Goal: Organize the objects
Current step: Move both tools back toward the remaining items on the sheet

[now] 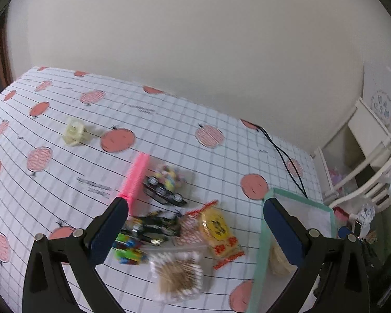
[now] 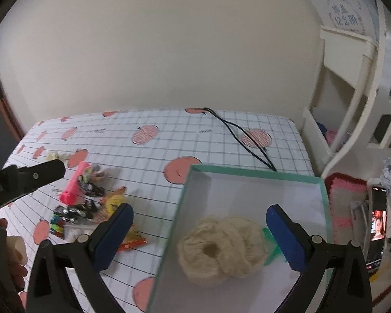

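**Both claws spread over the table, clutter waiting beside the box**

Your right gripper [image 2: 199, 230] hangs with its jaws spread wide and nothing between the pads, above the shallow white box with a mint-green rim [image 2: 252, 174]. Two fluffy cream yarn scrunchies [image 2: 221, 250] already lie inside it. Your left gripper [image 1: 195, 224] is likewise spread and empty, over the pile just left of the box on the checked tablecloth [image 1: 169, 120].

That pile is your work. The pink plastic comb [image 1: 135, 180] looks stiff and light; pinch it across its spine. The yellow snack packet [image 1: 220, 232] is probably slippery and crushable, so take a sealed edge gently. The clear bag of cotton swabs [image 1: 178, 276] is likely soft and will sag; grip a corner. The black hair clips [image 1: 164, 191] look small and hard, so close squarely. A cream plastic piece [image 1: 74, 131] lies well apart, farther back.
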The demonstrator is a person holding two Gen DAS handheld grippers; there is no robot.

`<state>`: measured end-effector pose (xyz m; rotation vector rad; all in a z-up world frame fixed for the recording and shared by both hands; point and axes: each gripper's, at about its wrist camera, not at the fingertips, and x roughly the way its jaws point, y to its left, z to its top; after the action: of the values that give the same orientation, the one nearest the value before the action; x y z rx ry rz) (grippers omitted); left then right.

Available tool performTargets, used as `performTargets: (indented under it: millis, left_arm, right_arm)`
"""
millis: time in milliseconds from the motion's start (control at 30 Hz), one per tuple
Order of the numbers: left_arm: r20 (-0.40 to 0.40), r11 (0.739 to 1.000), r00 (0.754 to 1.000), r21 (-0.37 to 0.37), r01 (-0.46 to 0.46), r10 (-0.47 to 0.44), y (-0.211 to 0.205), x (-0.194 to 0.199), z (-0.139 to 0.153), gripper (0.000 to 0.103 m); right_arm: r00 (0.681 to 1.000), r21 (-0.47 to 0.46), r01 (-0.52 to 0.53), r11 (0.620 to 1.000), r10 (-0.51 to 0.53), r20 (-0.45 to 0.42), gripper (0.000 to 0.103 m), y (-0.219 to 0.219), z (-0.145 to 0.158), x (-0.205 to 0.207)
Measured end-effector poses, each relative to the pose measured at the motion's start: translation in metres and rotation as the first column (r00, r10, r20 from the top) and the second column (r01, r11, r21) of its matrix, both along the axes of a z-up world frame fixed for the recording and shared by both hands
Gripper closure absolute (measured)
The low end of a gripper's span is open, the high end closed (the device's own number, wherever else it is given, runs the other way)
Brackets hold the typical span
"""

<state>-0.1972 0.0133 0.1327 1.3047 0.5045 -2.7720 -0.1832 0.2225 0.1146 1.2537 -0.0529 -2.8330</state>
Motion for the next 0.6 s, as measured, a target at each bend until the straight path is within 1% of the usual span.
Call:
performTargets:
  millis: [100, 200, 300, 367, 433, 533, 600]
  left_arm:
    - [0.01, 1.0, 1.0, 0.009, -0.021, 0.021, -0.019, 0.002, -0.001, 0.0]
    - [0.03, 0.998, 0.998, 0.009, -0.061, 0.061, -0.042, 0.005, -0.006, 0.0]
    - [0.039, 0.995, 0.995, 0.004, -0.095, 0.095, -0.062, 0.009, -0.01, 0.0]
    - [0.054, 0.994, 0.992, -0.014, -0.109, 0.11, -0.073, 0.011, -0.015, 0.0]
    - [0.084, 0.995, 0.991, -0.017, -0.102, 0.103, -0.079, 0.012, -0.02, 0.0]
    - [0.149, 0.998, 0.986, -0.005, -0.07, 0.07, -0.083, 0.01, -0.032, 0.0]
    - [0.195, 0.999, 0.98, -0.02, -0.044, 0.047, -0.082, 0.007, -0.039, 0.0]
  right_arm:
    - [0.999, -0.012, -0.04, 0.999, 0.04, -0.018, 0.0, -0.016, 0.005, 0.003]
    - [0.996, 0.003, -0.086, 0.996, 0.086, -0.025, 0.0, -0.034, 0.007, 0.005]
    - [0.993, 0.001, -0.121, 0.993, 0.121, -0.005, 0.0, -0.05, 0.003, 0.005]
    - [0.99, -0.004, -0.137, 0.991, 0.137, 0.01, 0.0, -0.059, 0.0, 0.005]
    - [0.988, -0.015, -0.153, 0.988, 0.154, 0.017, 0.0, -0.067, -0.001, 0.004]
    - [0.981, -0.024, -0.192, 0.981, 0.192, 0.036, 0.0, -0.086, -0.007, 0.004]
    - [0.976, -0.016, -0.209, 0.978, 0.21, 0.053, 0.0, -0.097, -0.012, 0.004]
